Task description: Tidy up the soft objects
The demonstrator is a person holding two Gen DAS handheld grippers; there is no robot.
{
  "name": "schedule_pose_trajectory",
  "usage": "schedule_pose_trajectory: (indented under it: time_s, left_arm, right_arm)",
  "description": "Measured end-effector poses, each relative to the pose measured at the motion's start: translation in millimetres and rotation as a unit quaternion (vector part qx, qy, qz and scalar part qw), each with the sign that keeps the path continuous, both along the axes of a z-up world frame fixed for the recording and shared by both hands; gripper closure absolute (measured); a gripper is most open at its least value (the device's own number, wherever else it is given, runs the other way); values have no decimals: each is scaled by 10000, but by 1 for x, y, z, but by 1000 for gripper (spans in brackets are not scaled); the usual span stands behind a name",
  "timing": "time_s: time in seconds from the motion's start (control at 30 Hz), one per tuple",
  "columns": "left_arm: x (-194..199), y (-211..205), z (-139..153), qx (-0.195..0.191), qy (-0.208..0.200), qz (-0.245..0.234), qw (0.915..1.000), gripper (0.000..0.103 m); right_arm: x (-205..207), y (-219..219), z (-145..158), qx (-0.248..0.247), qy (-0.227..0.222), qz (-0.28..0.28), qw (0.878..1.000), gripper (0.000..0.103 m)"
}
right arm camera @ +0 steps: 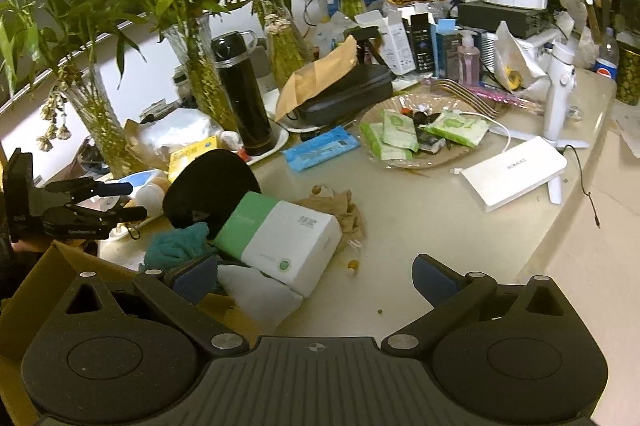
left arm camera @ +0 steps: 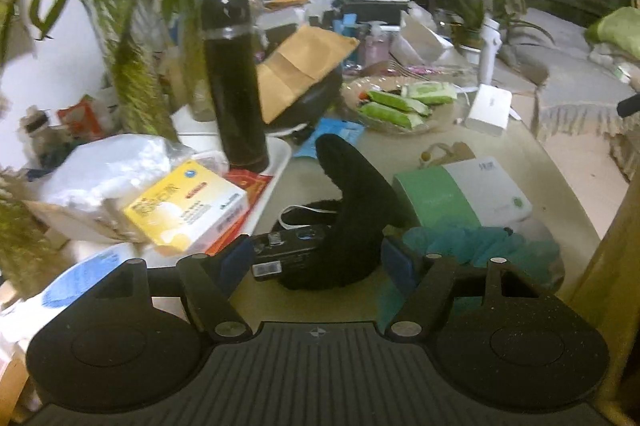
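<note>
Fingers (left arm camera: 400, 262) of left gripper (left arm camera: 316, 260) apart, black fuzzy slipper (left arm camera: 352, 210) btwn them, unclamped, teal cloth (left arm camera: 480, 242) beside

Left tool (left arm camera: 316, 258) jaws apart, right tool (right arm camera: 316, 278) wide

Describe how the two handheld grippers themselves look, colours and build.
Both match: the left gripper and right gripper have black linkage arms with silver pivot pins, round black housings, a ribbed grey base bearing a small crosshair mark, and blue fingertip pads.

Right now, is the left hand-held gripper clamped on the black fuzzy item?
No: the left hand-held gripper stands open, its blue pads apart on either side of the black fuzzy item, not pressing it.
</note>
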State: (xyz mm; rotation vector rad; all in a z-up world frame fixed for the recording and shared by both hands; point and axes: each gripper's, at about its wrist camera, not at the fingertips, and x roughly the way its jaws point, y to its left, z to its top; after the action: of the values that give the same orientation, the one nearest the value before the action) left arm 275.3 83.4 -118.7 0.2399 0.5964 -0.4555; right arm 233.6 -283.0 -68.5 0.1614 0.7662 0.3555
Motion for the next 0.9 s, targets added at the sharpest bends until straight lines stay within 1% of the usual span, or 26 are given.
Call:
schedule_pose_trajectory:
  time_s: [0.03, 0.1, 0.17, 0.2, 0.27, 0.37, 0.4, 0.43, 0.47, 0.5, 0.6, 0.63, 0.7, 0.9]
  left_arm:
    - [3, -1, -3, 19, 19, -54, 10000, 40]
    - [8, -4, -8, 108, 58, -195, 9997, 42]
    - [12, -8, -14, 158, 86, -217, 9996, 42]
    - [14, -9, -18, 176, 126, -248, 9995, 44]
    - [19, -11, -24, 268, 164, -226, 9993, 50]
    - [24, -11, -28, 232, 226, -250, 9992, 52]
    - [24, -13, -29, 280, 202, -267, 9990, 53]
    - [24, -15, -31, 358, 160, -303, 9988, 56]
    - [24, -17, -32, 409, 146, -345, 9985, 62]
    - [24, -20, -33, 455, 147, -386, 9981, 65]
    - [23, -26, -35, 605, 61, -485, 9970, 69]
    - [21, -29, -35, 680, -11, -512, 9964, 73]
    - [19, -30, -34, 764, -138, -518, 9956, 76]
    - [19, -24, -22, 655, -313, -315, 9969, 81]
  right_arm:
    - [0, -1, -1, -5, 5, -9, 10000, 0]
    - [0, -1, -3, -21, 15, -8, 10000, 0]
    - [1, -1, -5, -38, 38, -18, 10000, 0]
    - [1, -2, -6, -22, 43, -30, 10000, 0]
    - [2, -4, -8, 14, 76, -80, 9999, 0]
    - [3, -6, -9, 21, 93, -144, 9999, 0]
    - [3, -6, -10, 27, 94, -156, 9998, 0]
    - [3, -6, -10, 38, 96, -170, 9998, 0]
    - [3, -6, -10, 53, 100, -180, 9998, 0]
    - [3, -6, -10, 62, 103, -181, 9998, 0]
    - [3, -6, -11, 55, 94, -180, 9998, 0]
    - [4, -6, -10, 48, 84, -176, 9998, 0]
    - [6, -6, -8, 37, 58, -179, 9998, 0]
    - [16, -8, -4, -34, 37, -125, 9999, 0]
